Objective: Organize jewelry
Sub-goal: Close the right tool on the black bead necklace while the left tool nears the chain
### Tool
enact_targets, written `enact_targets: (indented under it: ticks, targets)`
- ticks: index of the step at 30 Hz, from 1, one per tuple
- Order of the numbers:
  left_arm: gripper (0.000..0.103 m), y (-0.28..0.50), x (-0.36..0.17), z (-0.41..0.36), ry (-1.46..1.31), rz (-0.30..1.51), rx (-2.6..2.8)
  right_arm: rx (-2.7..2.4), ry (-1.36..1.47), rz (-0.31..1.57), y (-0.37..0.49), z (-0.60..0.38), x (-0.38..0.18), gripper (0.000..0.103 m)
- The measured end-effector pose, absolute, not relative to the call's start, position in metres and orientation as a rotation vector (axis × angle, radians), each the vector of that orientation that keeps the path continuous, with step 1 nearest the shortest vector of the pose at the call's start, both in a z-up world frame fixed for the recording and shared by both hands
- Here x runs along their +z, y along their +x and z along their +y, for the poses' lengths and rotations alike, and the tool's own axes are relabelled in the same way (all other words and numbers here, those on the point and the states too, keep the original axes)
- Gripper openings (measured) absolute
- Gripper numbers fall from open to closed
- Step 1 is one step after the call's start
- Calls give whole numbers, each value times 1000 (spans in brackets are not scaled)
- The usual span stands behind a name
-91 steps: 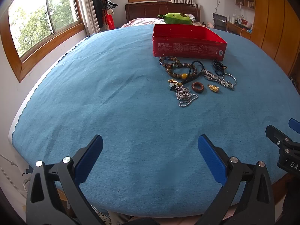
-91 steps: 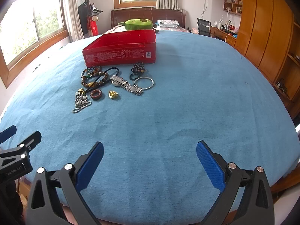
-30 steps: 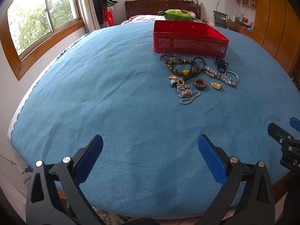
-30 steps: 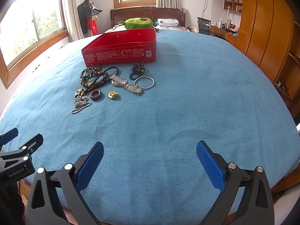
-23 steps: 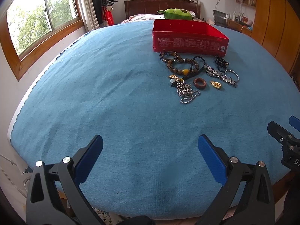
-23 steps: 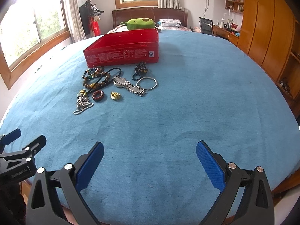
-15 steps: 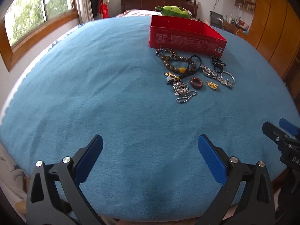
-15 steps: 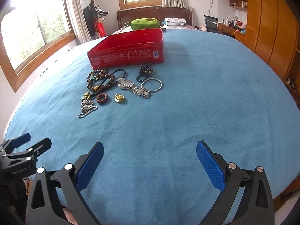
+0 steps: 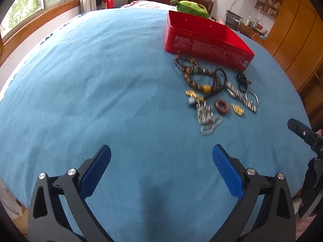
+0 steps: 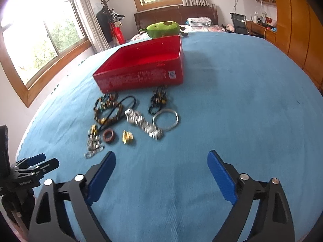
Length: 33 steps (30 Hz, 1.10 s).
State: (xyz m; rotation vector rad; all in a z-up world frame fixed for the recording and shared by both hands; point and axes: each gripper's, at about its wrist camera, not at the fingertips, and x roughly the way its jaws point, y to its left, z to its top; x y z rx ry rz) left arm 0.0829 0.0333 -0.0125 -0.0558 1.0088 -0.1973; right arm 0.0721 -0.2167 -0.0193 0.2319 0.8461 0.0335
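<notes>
jaws: left gripper [image 9: 161, 165] spread, empty; right gripper [image 10: 161, 171] wide but closing, nothing between | jewelry [image 10: 129, 121] heaped on the blue desk [image 10: 242, 100] just before the red box [image 10: 141, 74] — ahead-left of the right jaws, nearer them | watch band [image 10: 143, 124] lies diagonal | beads blurred — hard to separate

One red box [image 10: 141, 76] – one watch [image 10: 143, 123] – one bangle [image 10: 166, 119].

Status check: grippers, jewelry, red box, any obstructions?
Left gripper open, empty; right gripper empty, jaws closing. Jewelry pile loose on blue cloth beside the empty red box. Nothing in the way.
</notes>
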Motion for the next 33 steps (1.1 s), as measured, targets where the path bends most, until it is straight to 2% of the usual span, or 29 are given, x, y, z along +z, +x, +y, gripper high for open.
enact_targets:
  ticks: [11,16,18,20,25,27,30,33]
  targets:
    - [97,171,2,15,-25,1034,-193,105,209,955,173,-221,-17,71]
    - [96,202,-6,3,-19,1082,-203,117,203,1045,215,-220,-37,67]
    - [92,211,-12,-1,-26,1105,-215,127,192,1066,224,-218,-43,66]
    - [78,216,-16,-5,-29,1125,-230,128,185,1083,230,-218,-48,66]
    - [76,225,-26,-14,-36,1152,-256,116,152,1109,245,-216,-61,62]
    - [76,227,-26,-17,-40,1156,-267,111,124,1100,247,-214,-62,54]
    - [76,228,-27,-20,-41,1156,-272,124,114,1082,249,-215,-63,34]
    - [76,227,-29,-22,-41,1164,-282,145,124,1068,247,-214,-63,31]
